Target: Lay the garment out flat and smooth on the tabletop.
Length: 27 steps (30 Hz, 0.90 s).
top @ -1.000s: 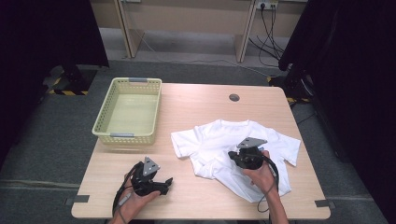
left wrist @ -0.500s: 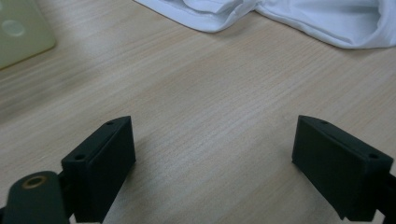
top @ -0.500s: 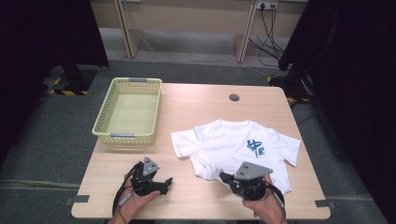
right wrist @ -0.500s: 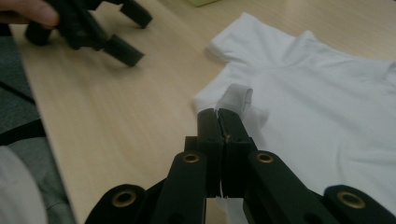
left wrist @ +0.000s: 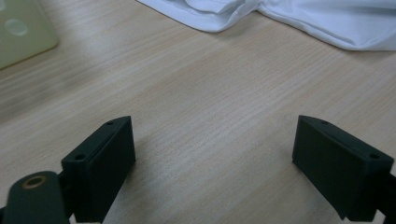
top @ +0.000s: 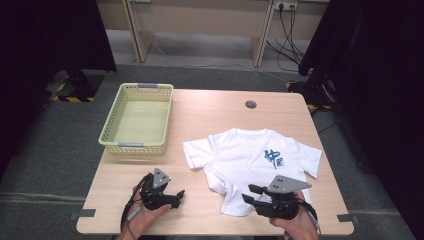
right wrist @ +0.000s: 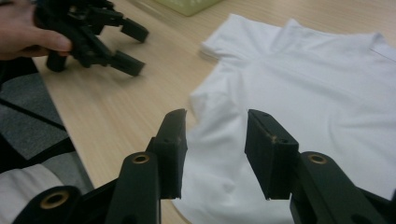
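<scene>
A white T-shirt (top: 245, 160) with a blue print (top: 273, 158) lies spread on the right half of the wooden table (top: 210, 115). My right gripper (top: 248, 194) sits at the shirt's near hem, pointing left. In the right gripper view its jaws (right wrist: 217, 116) have just been opening. They stand apart above the T-shirt (right wrist: 317, 79) with no cloth pinched between them. My left gripper (top: 176, 198) rests near the front left edge, open wide over bare table (left wrist: 215, 126). The T-shirt's edge (left wrist: 303, 18) lies beyond it.
A pale yellow plastic basket (top: 107, 135) stands at the back left of the table. A round cable hole (top: 250, 104) is at the back. In the right gripper view a hand holds the left gripper (right wrist: 93, 32) near the table's edge.
My right gripper moved from over the shirt toward the near edge, drawing the folded cloth flat and baring the blue print, and its jaws then opened. The left gripper stayed put.
</scene>
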{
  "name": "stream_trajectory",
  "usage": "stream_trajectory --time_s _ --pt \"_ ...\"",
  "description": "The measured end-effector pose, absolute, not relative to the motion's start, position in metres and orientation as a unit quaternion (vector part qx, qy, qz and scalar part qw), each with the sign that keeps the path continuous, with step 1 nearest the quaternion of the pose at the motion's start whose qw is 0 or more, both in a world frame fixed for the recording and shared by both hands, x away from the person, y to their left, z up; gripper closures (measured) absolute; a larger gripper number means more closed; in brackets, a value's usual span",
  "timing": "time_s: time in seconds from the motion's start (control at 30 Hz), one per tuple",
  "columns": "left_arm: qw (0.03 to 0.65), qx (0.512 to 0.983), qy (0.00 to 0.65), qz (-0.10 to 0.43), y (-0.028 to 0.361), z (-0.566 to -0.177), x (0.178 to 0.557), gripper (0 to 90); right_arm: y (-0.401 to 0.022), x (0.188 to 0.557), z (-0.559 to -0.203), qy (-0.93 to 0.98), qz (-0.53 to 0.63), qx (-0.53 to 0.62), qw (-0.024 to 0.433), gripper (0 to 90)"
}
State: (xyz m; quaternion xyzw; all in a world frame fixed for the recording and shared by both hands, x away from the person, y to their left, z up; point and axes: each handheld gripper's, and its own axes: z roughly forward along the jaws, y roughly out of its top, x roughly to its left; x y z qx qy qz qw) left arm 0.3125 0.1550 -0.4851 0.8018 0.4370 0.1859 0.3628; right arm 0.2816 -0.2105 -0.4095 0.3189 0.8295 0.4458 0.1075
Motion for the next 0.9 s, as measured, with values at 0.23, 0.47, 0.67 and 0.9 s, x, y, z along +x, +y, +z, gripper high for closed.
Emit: stream_trajectory --time_s 0.23,0.47,0.67,0.9 --pt "0.363 0.800 0.440 0.188 0.155 -0.485 0.312 13.2 -0.244 0.298 -0.419 0.815 0.412 0.381 0.144 51.8" --pt "0.398 0.798 0.423 0.163 0.128 -0.475 0.305 13.7 -0.267 0.312 -0.436 0.810 0.365 0.426 0.167 49.8" --pt "0.423 0.805 0.393 0.136 0.087 -0.466 0.296 12.3 -0.273 0.315 -0.444 0.812 0.344 0.438 0.175 47.5" --pt "0.415 0.818 0.378 0.126 0.049 -0.475 0.294 11.7 -0.298 0.305 -0.434 0.797 0.344 0.455 0.199 45.9"
